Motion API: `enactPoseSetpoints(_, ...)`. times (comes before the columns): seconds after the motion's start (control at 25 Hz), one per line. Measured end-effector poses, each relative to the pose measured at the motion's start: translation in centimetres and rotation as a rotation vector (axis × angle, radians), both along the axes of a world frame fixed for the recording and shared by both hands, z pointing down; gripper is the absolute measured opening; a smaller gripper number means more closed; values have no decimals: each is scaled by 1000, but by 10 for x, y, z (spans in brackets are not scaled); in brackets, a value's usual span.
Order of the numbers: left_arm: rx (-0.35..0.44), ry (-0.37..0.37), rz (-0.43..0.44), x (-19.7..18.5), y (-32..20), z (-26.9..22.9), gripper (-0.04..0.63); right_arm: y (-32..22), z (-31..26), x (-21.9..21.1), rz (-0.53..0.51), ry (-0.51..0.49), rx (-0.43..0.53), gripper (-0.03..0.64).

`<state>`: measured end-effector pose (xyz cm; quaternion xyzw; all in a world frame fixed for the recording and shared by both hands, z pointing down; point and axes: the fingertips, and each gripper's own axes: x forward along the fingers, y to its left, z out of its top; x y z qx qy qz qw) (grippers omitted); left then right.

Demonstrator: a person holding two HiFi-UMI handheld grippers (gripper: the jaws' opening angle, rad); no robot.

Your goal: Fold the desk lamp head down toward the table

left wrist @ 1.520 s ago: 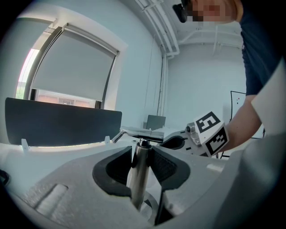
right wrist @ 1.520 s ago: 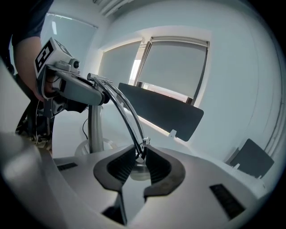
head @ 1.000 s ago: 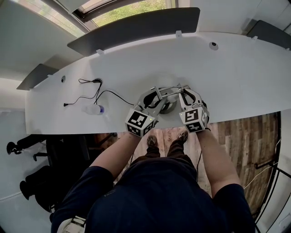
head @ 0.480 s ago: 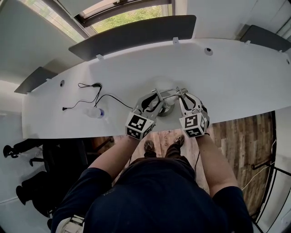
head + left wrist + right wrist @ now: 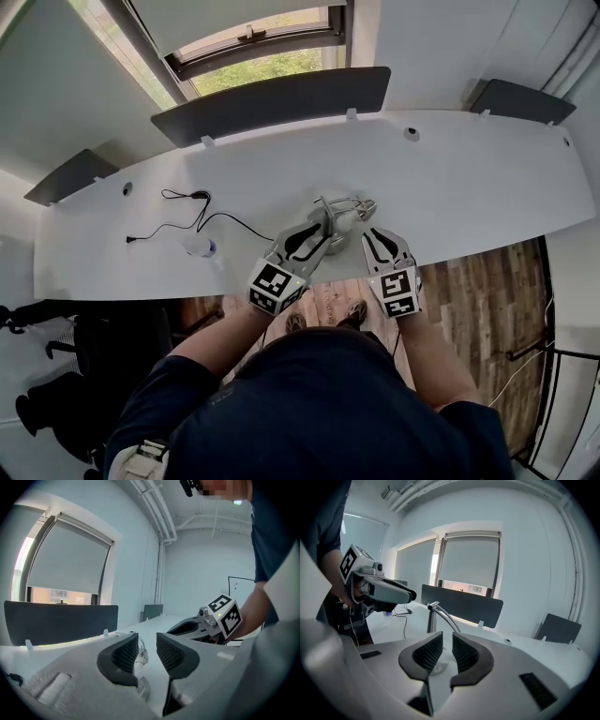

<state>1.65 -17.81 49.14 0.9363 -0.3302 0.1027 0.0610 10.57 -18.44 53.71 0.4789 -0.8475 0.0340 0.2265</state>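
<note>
Two claws work low over the near edge of the long white bench (image 5: 469,178). The left claw (image 5: 147,651) has its dark ribbed pads apart, and a pale jointed part of the slim silver metal desk lamp (image 5: 139,660) stands in the gap, close against the left pad with clear space on the other side. The right claw (image 5: 447,648) holds nothing; its pads are only a narrow slit apart. It points at the lamp, whose upright post and slanting arm meet at a joint just beyond its tips. From the head view the lamp stands near the bench's front edge, between and just ahead of the two claws, with the left one reaching into it and the right one just beside it. Right of the lamp and behind it the bench top is bare and wide. To the left, well apart, lie a thin black cable (image 5: 202,199) and a small white-and-blue object (image 5: 199,247). Dark grey divider panels (image 5: 272,98) stand along the far edge, with a window (image 5: 262,66) beyond them.
</note>
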Motion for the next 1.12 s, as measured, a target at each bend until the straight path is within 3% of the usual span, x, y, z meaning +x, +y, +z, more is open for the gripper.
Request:
enactPoseSetpoints(0.24, 9, 54, 87, 0, 41, -28, 118, 38, -29, -25, -23, -129, -16, 49)
enactPoseSetpoints(0.48, -2, 86, 135, -7, 78, -35, 53, 73, -55, -47, -51, -219, -11, 29)
enactPoseSetpoints(0.68, 35, 105, 172, -9, 95, -45, 8, 87, -70, -54, -55, -232, 22, 23)
enactPoseSetpoints(1.12, 42, 119, 220, -13, 106, -47, 6, 101, -66, -68, -47, -256, 9, 11)
